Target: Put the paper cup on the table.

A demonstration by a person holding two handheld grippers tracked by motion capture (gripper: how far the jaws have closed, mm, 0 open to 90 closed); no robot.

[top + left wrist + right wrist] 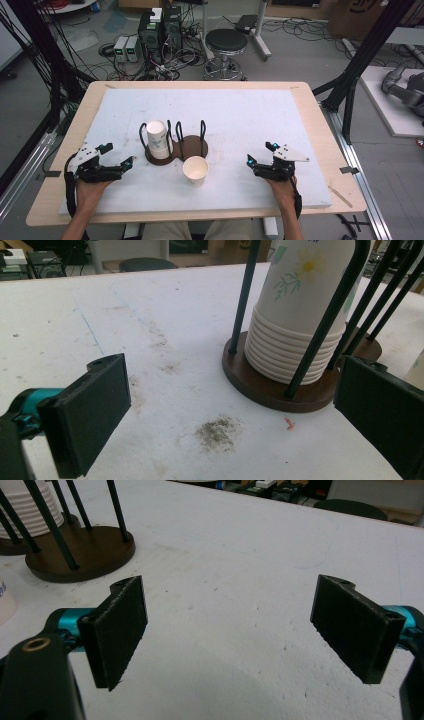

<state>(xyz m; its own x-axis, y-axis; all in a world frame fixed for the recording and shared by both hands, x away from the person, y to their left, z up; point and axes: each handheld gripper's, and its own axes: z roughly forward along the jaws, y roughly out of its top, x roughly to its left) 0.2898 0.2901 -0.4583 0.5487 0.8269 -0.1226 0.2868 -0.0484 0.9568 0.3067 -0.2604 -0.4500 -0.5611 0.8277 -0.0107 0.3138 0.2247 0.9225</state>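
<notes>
High view: single paper cup [195, 170] stands upright at centre, just below the wooden holder [176, 149].
Left gripper view: stacked cups [299, 315] fill the upper right, inside the holder's rods.
Left gripper [119, 156]: jaws spread wide, holding nothing.
Right gripper [260, 154]: jaws spread wide, touching nothing.

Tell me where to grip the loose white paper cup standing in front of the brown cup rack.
Grip the loose white paper cup across its side wall just below the rim, coming level from the right with the right gripper. It stands upright, mouth open, and that side looks clear, while the brown rack crowds it behind.
</notes>
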